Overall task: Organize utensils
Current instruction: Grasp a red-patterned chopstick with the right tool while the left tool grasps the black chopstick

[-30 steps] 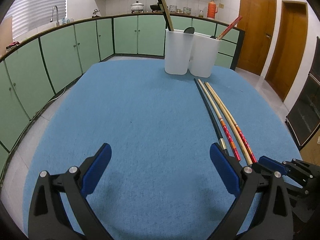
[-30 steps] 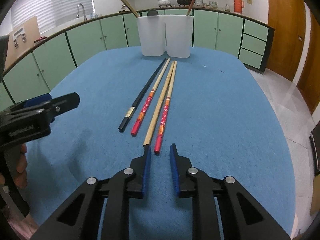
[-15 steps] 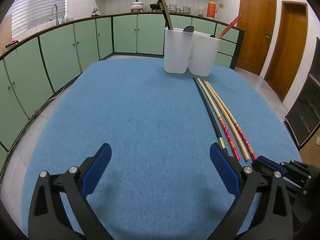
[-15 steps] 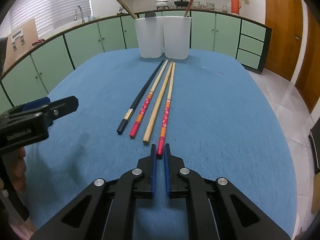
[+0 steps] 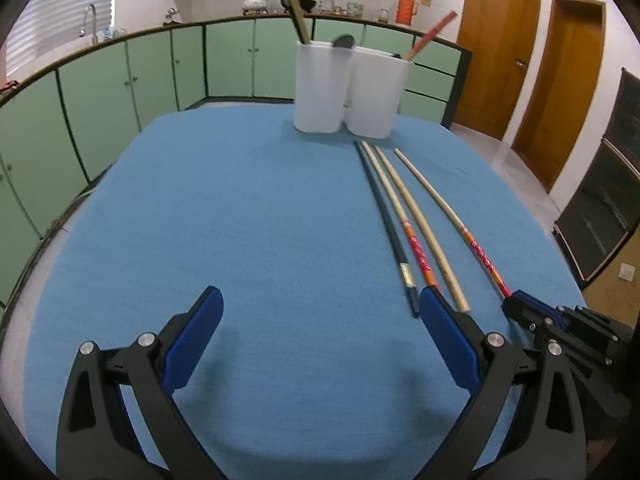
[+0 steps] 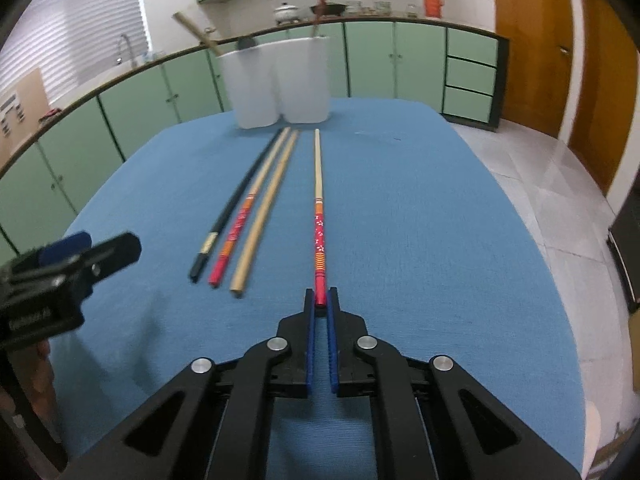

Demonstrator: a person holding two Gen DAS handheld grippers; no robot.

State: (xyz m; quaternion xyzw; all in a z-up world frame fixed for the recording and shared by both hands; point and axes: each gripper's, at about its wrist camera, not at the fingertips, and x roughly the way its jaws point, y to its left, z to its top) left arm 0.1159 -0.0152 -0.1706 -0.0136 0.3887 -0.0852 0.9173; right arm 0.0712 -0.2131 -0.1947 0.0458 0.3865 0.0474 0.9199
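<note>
My right gripper point(image 6: 320, 300) is shut on the red end of a red-handled chopstick point(image 6: 319, 216), which points toward two white holders point(image 6: 280, 80). It has been drawn apart from three chopsticks left lying side by side: black point(image 6: 236, 200), red-handled point(image 6: 248, 208) and plain wood point(image 6: 266, 208). In the left wrist view the held chopstick point(image 5: 448, 212) runs to the right gripper point(image 5: 516, 300), and the three others point(image 5: 400, 216) lie to its left. My left gripper point(image 5: 320, 312) is open and empty above the blue table point(image 5: 240, 220). The holders point(image 5: 348, 88) hold some utensils.
Green cabinets point(image 5: 160, 72) curve round behind the table. Wooden doors point(image 5: 520, 60) stand at the right. The left gripper shows at the left in the right wrist view point(image 6: 60, 268).
My right gripper closed on the rightmost red-handled chopstick and pulled it to the right, away from the other three. The left gripper stayed open and hardly moved.
</note>
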